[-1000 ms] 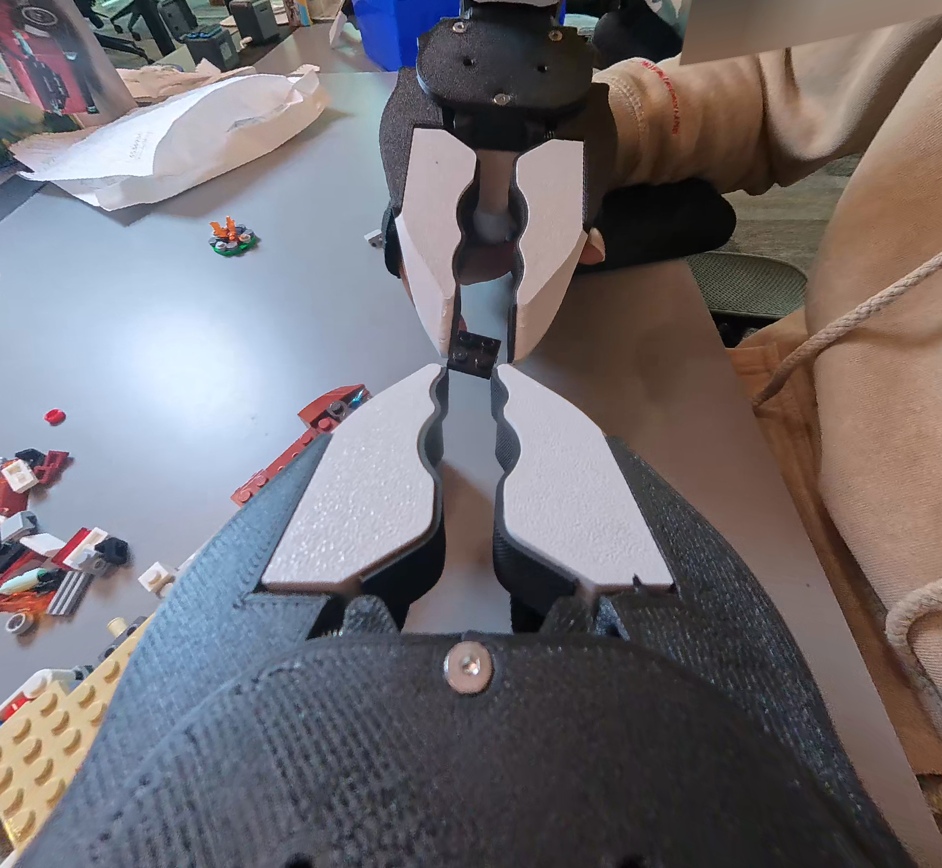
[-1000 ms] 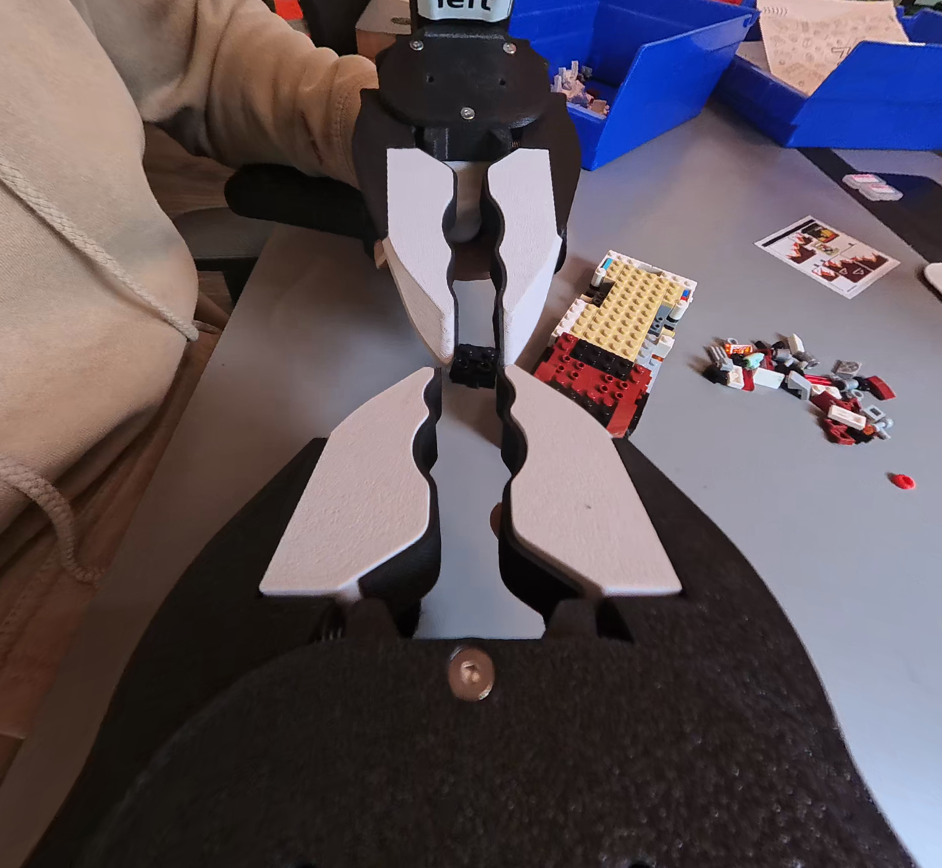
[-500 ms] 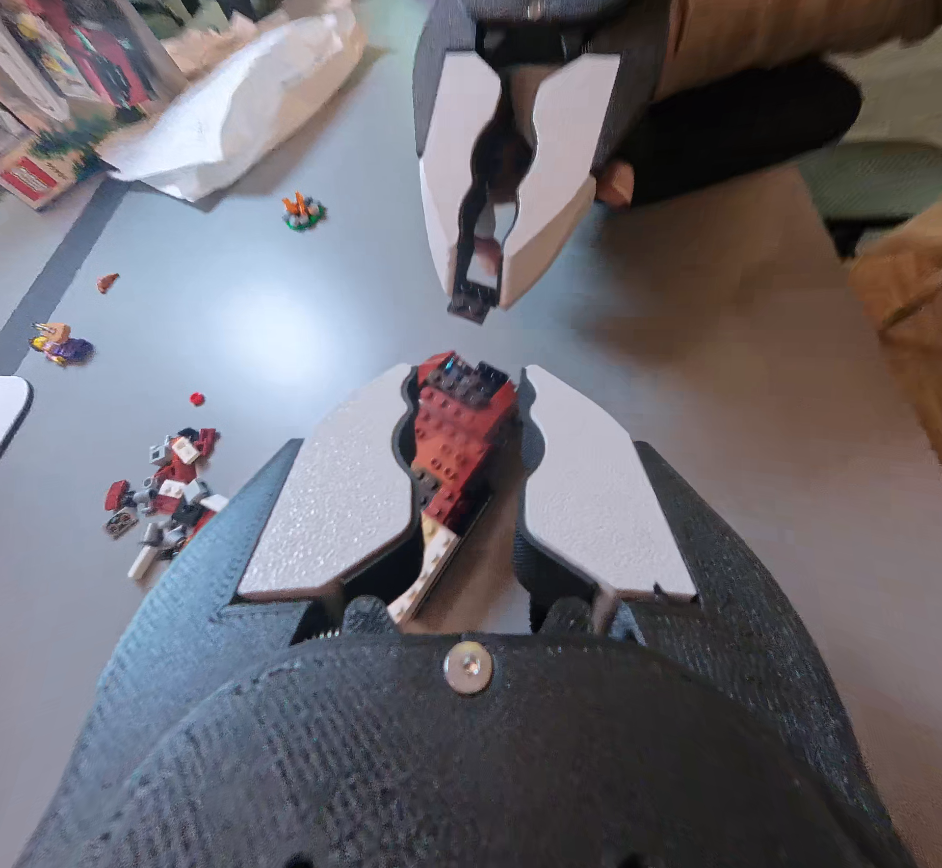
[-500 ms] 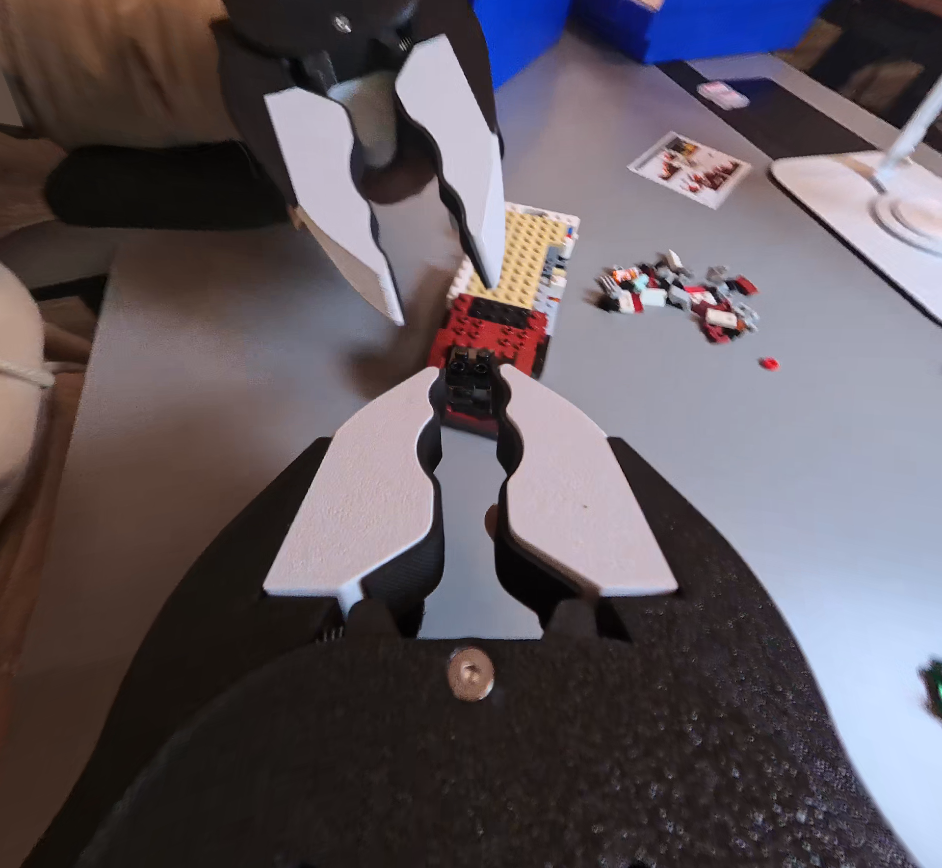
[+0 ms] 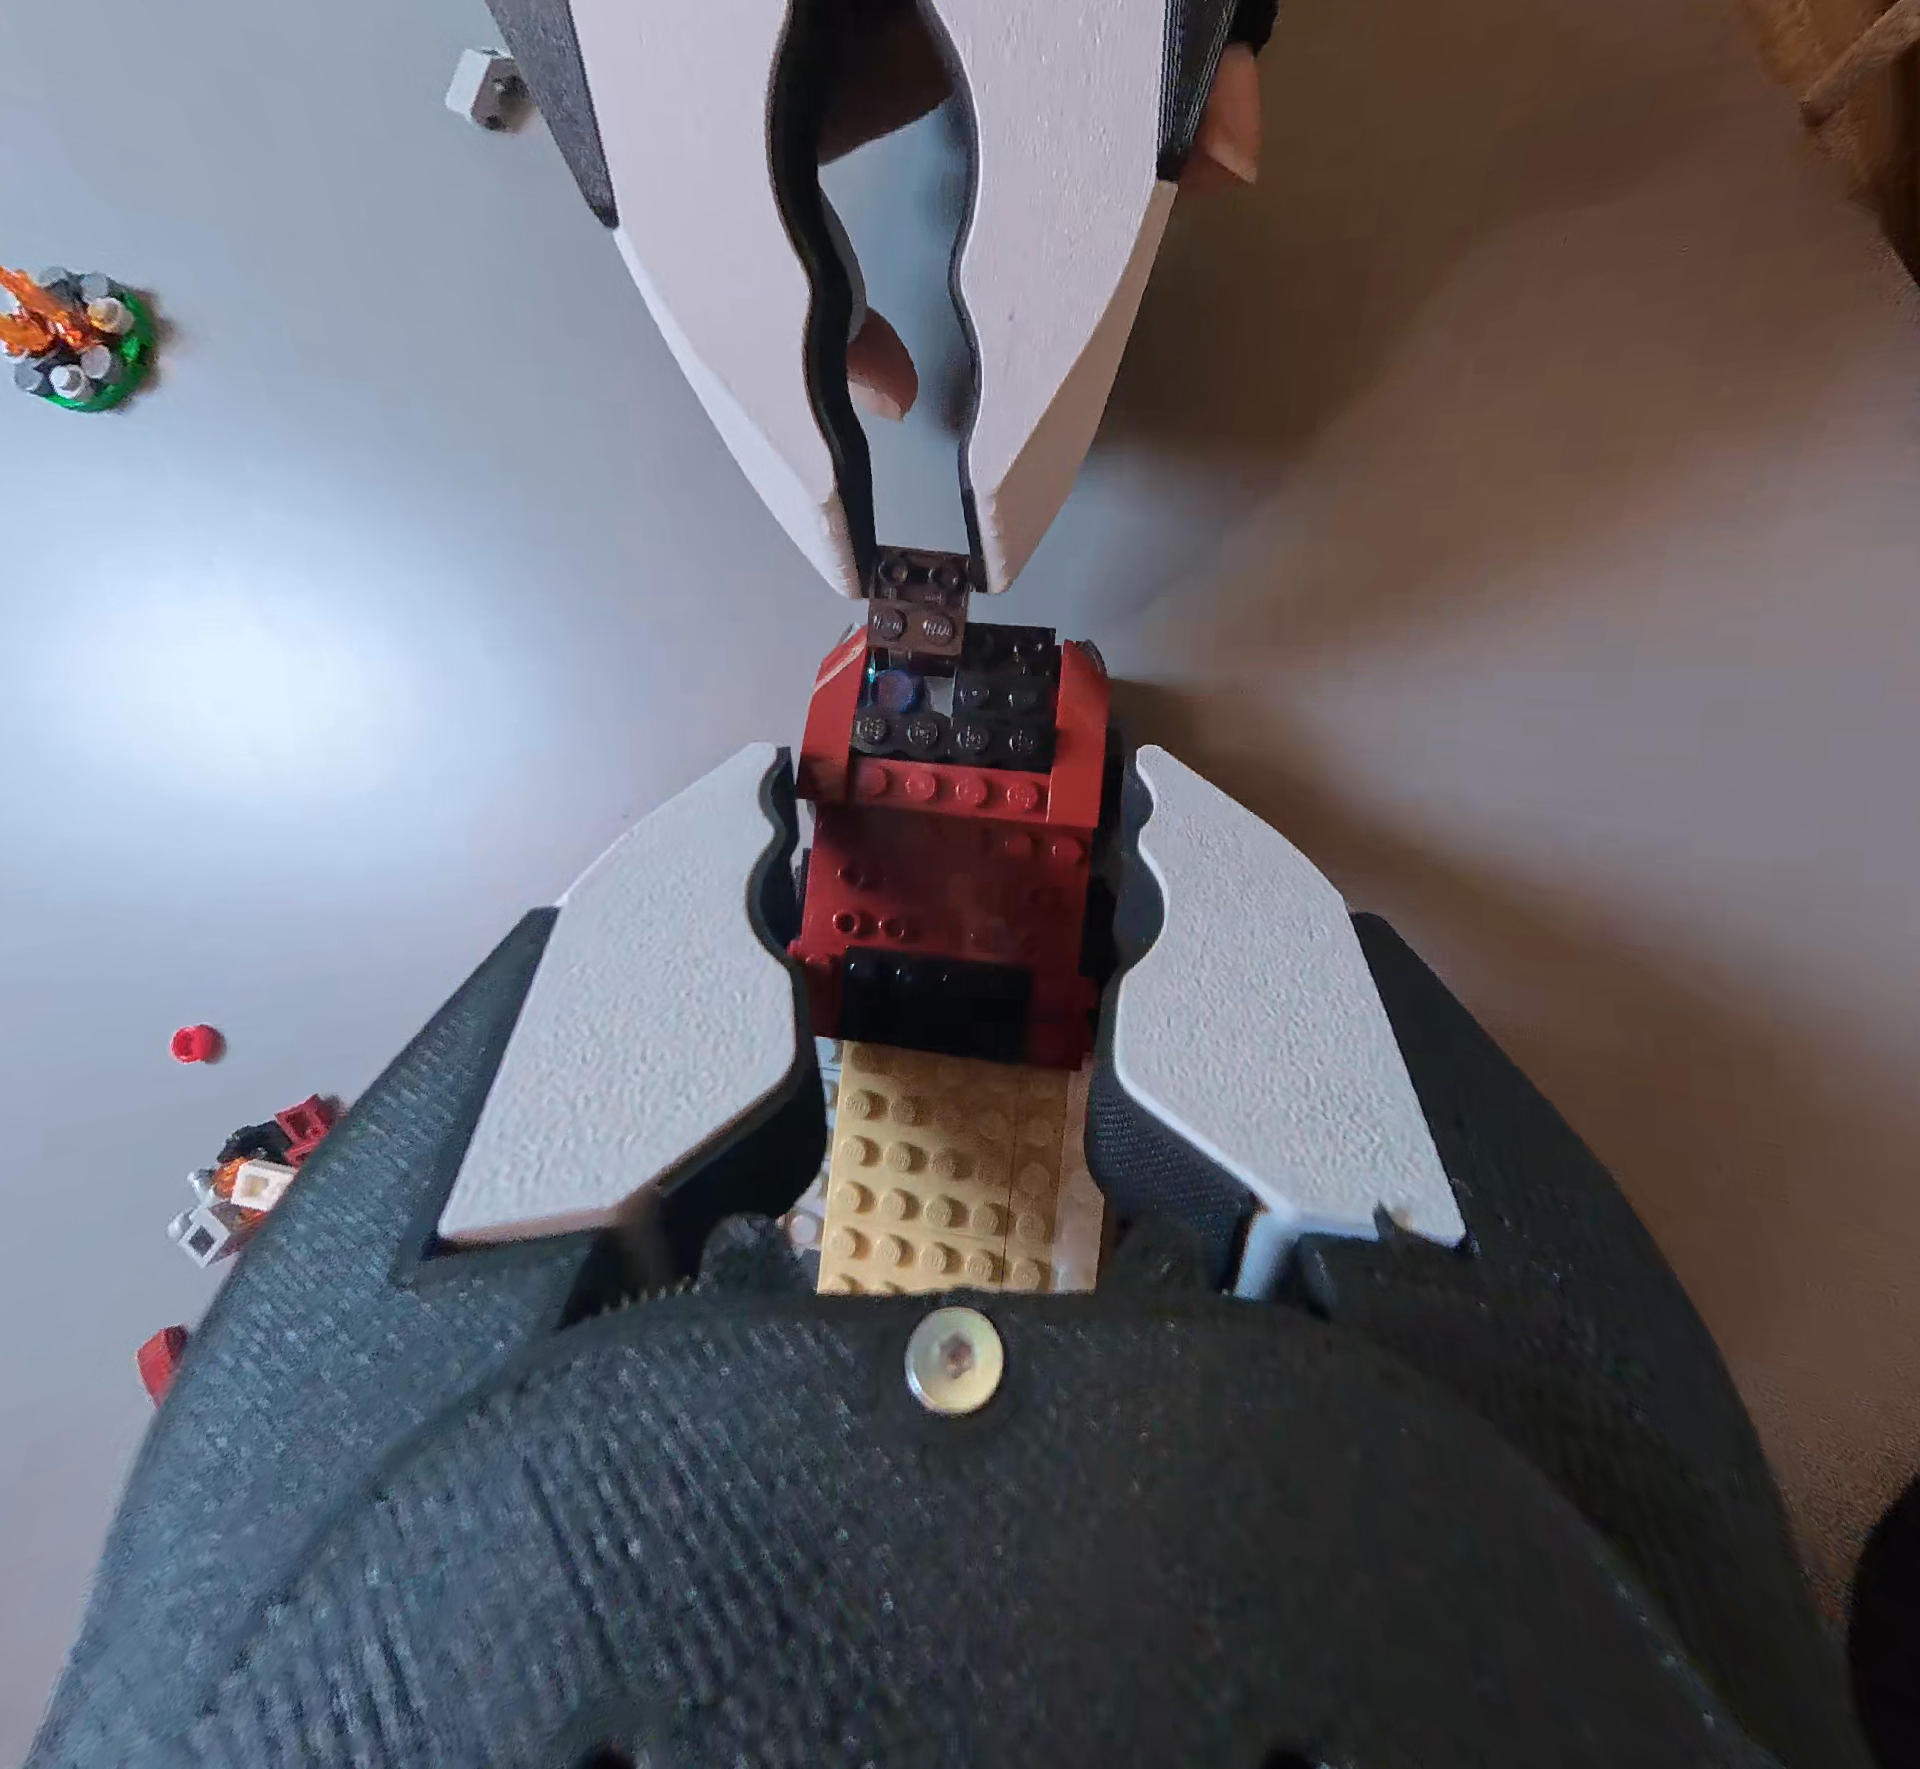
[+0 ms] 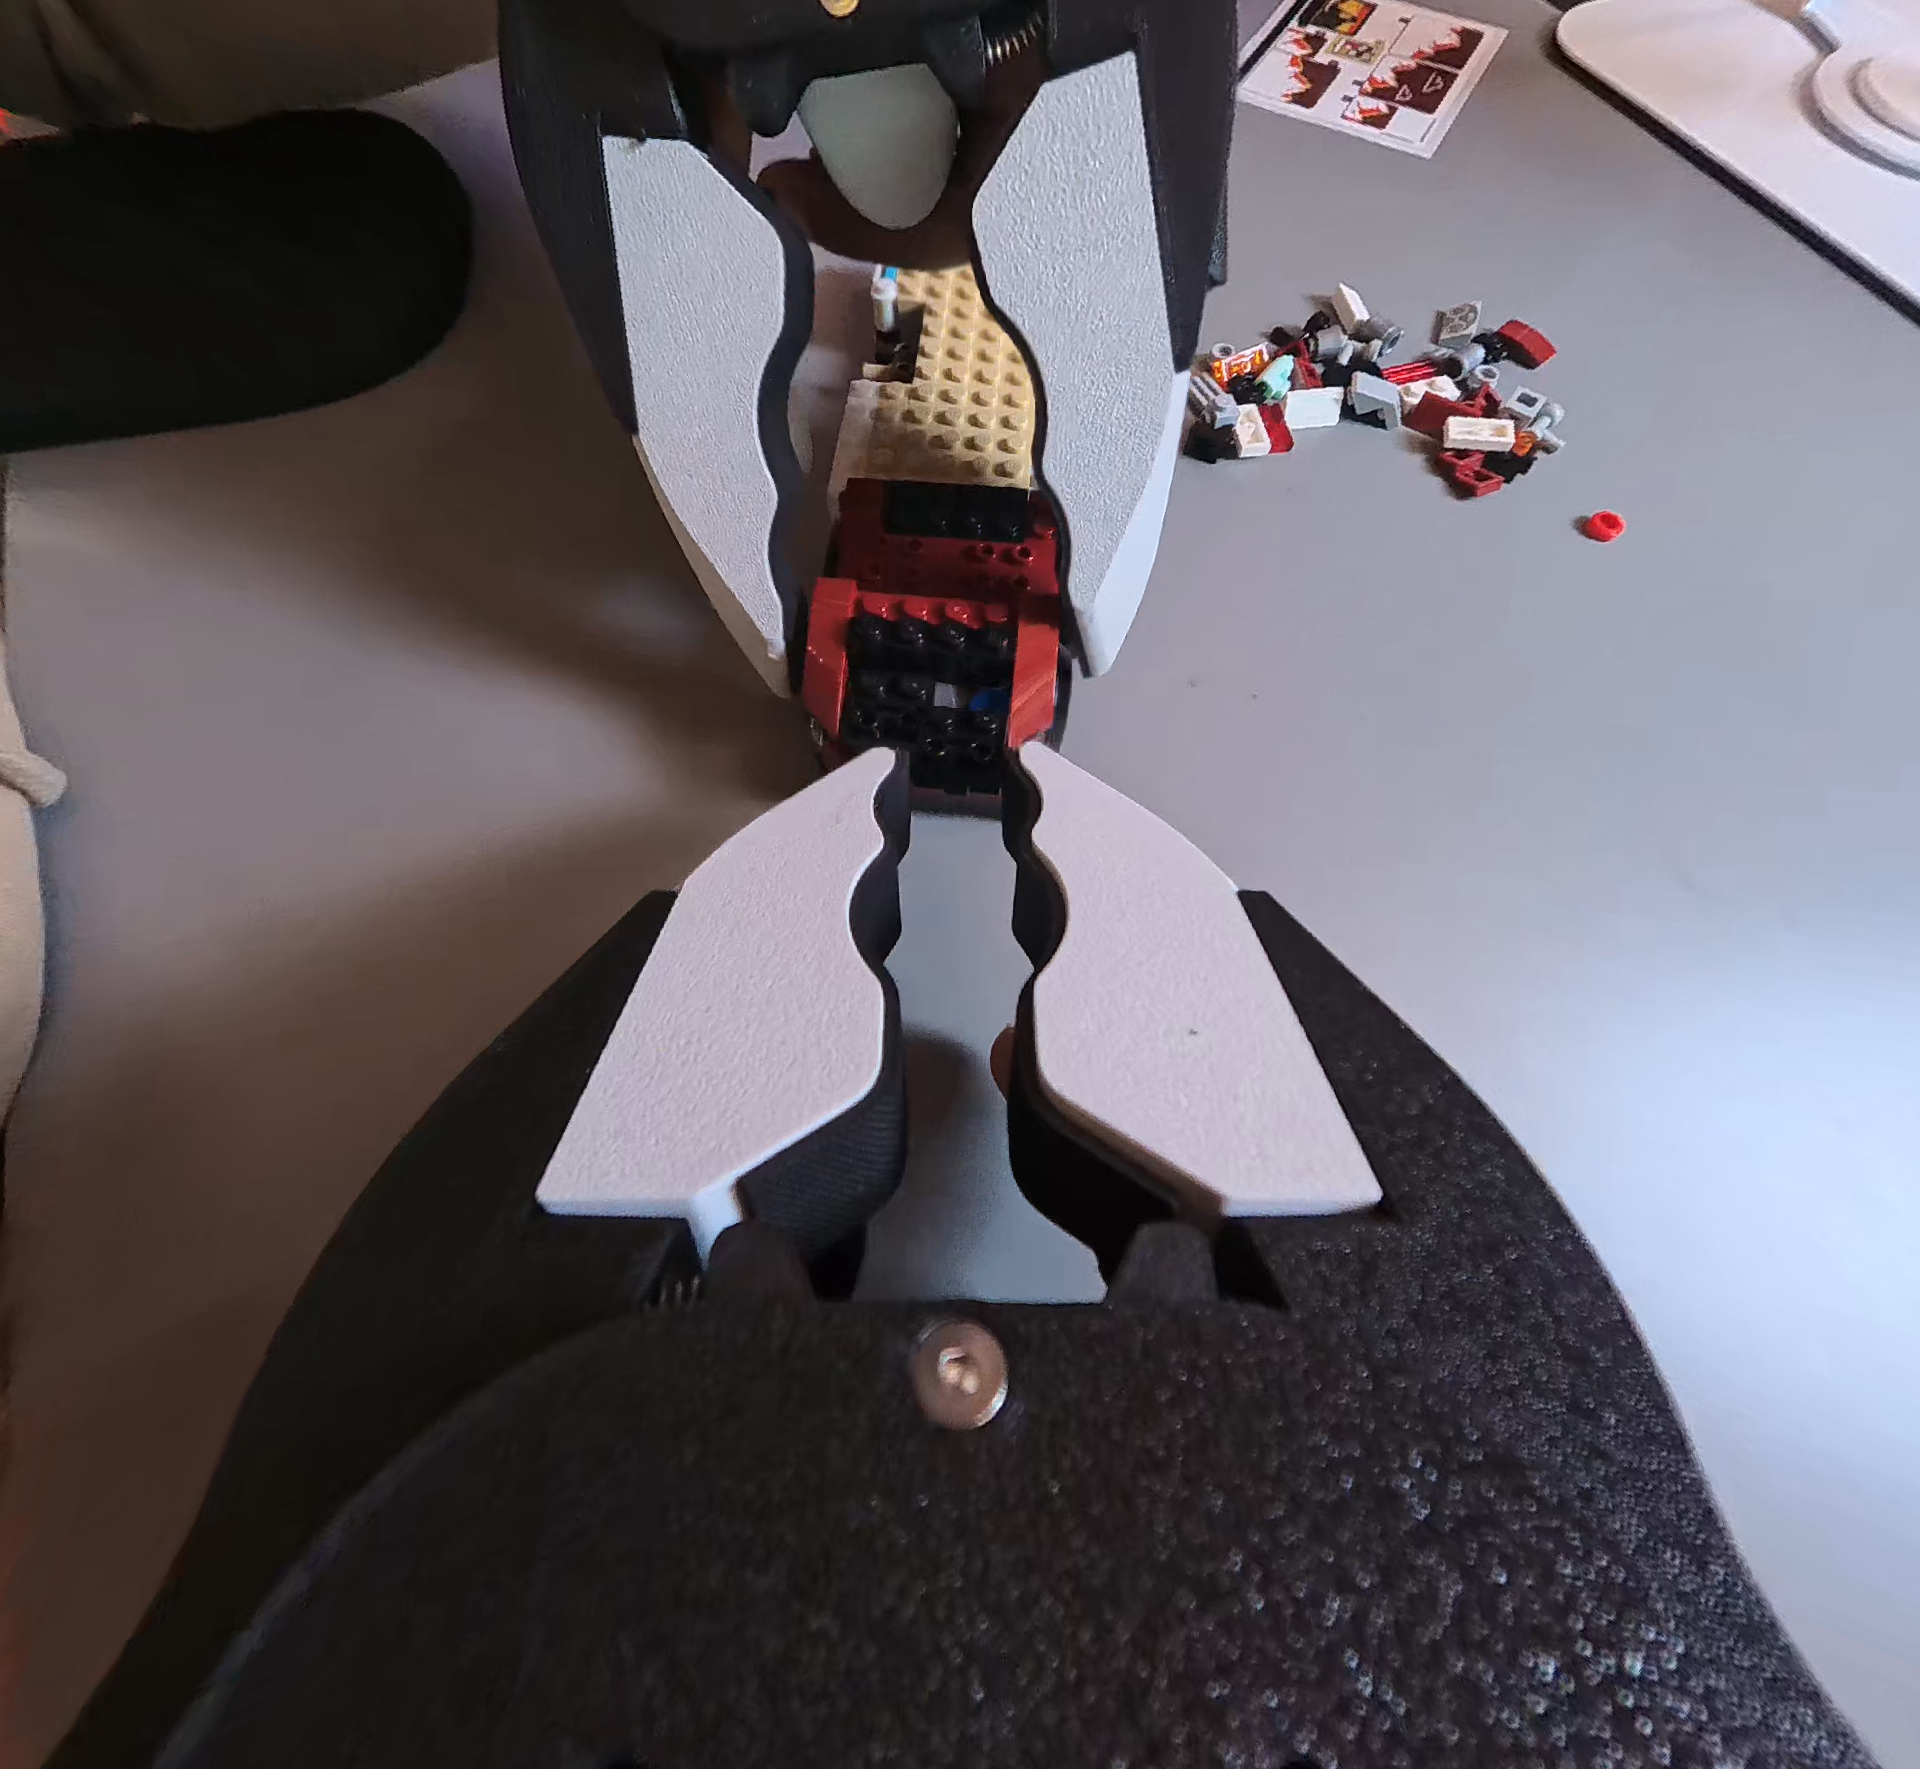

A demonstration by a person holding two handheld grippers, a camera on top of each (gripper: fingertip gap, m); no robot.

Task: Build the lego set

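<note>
A dark red and black brick model (image 5: 935,888) with a tan studded plate (image 5: 935,1169) behind it lies on the grey table. My left gripper (image 5: 956,763) is open and straddles the model, its pads close beside the red sides without clearly pressing. The right wrist view shows the left gripper (image 6: 935,670) flanking the model (image 6: 935,556). My right gripper (image 6: 956,763) is shut on a small dark brown studded plate (image 5: 920,602). It holds the plate just over the black studs at the model's front end. The right gripper (image 5: 923,581) comes in from the far side in the left wrist view.
A pile of loose bricks (image 6: 1371,389), a red round stud (image 6: 1605,526), a printed sheet (image 6: 1371,62) and a white stand base (image 6: 1745,57) lie right of the model. A small green and orange piece (image 5: 78,337) and a grey piece (image 5: 483,88) lie left. The grippers are tip to tip, or close to it.
Both grippers pinched the small dark plate a second ago. My left gripper let go, opened wide and came down around the model. My right gripper kept the plate and brought it to the model's front.
</note>
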